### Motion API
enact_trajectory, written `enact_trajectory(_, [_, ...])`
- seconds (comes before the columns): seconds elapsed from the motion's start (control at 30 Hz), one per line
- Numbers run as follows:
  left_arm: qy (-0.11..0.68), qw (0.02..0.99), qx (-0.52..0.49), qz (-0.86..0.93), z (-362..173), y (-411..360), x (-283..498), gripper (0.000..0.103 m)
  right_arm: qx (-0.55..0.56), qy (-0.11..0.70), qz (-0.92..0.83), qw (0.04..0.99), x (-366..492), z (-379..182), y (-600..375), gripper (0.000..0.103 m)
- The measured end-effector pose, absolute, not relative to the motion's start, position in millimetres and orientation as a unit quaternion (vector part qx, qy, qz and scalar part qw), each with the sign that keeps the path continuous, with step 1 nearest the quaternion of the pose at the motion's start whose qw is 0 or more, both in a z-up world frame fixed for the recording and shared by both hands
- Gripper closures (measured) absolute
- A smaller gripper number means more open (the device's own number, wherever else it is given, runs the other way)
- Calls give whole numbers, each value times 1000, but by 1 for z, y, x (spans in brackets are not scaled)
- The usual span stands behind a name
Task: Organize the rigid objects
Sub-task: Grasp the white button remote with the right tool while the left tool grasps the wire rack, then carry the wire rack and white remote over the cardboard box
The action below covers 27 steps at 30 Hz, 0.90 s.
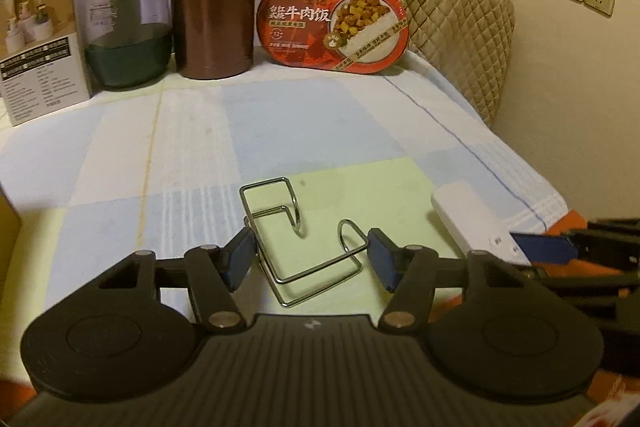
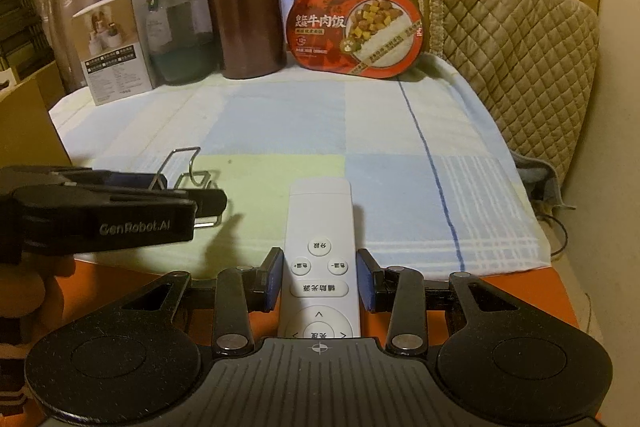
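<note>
At the far left of the worktop [image 2: 280,115], which a checked cloth [image 1: 280,131] covers, stands a white printed box [image 1: 40,43] with its top flap open. Just beside it to the right is a clear jar [image 1: 128,27] with a green base and green lid, and then a tall brown metal container [image 1: 214,3]. Further right, an oval red meal box [image 1: 336,27] leans upright, near a quilted beige cover [image 1: 460,27] by the wall.

Nearer to the cameras, the bent wire holder [image 1: 304,243] lies on the cloth, in the left part of the near edge. The left gripper [image 1: 312,259] is around it: its blue fingers [image 1: 240,259] touch the wire on both sides, the left one against the long straight side and the right one at the small loop, so the holder looks gripped between them. The wire still seems to rest on the cloth.

To the right of the holder is the white remote control [image 2: 320,259], with its buttons upward and its long side pointing away. The right gripper [image 2: 319,279] is closed on it, the fingers [image 2: 272,279] pressing on its two long edges near the middle buttons. The two grippers are near each other, side by side
</note>
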State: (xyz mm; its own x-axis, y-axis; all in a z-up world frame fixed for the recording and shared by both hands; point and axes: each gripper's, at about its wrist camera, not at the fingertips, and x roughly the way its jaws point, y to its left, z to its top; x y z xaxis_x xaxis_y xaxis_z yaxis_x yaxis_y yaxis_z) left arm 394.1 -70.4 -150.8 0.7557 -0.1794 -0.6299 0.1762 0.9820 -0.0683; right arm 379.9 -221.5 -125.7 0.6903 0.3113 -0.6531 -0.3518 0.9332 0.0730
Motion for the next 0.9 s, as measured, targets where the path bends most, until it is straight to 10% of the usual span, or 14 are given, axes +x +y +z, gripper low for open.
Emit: enact_trajectory(0.9, [358, 933, -30, -10, -143, -38, 308, 50, 8, 355, 195, 914, 345, -106, -211, 68])
